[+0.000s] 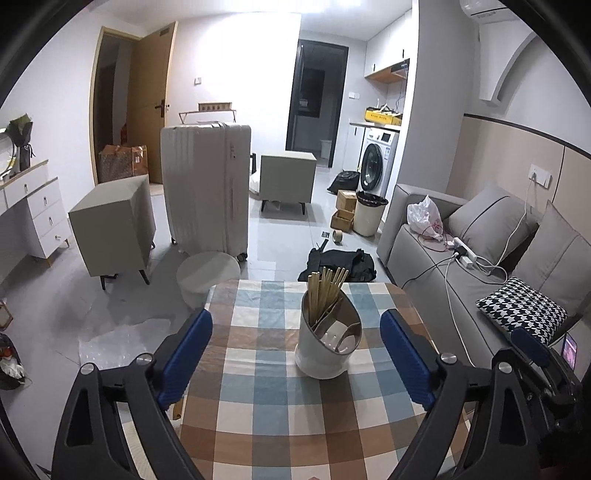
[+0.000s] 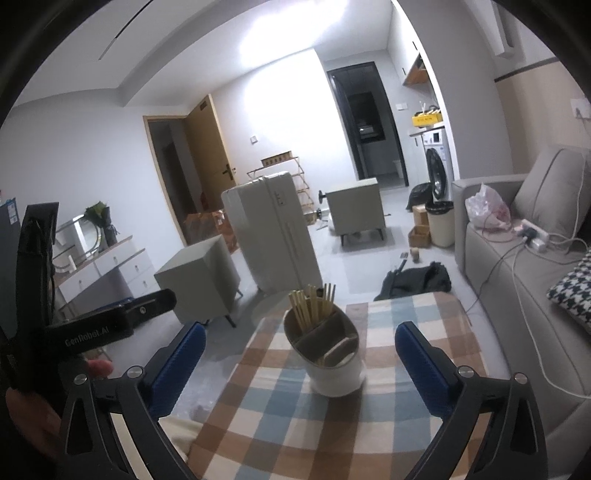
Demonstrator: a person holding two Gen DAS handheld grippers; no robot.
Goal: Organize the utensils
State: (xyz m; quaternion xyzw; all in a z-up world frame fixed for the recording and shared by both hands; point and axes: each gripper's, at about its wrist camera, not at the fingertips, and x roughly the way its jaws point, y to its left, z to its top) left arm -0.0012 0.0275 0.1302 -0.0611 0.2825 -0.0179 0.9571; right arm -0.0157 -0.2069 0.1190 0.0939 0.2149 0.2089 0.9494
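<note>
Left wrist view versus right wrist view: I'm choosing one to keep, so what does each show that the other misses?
Only left: the round stool beside the table, the air conditioner.
Only right: the mirror on the dresser, the other tool's black body.
Both: holder with chopsticks on the checked cloth, suitcase, sofa.

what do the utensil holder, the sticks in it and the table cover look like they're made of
Utensil holder: smooth white outer shell, likely plastic or ceramic, with a shiny metal-looking rim and liner that reflects light.
Chopsticks: pale, matte tan sticks, probably bamboo or wood.
Tablecloth: woven checked fabric, shown by soft creases and a draped edge.
</note>
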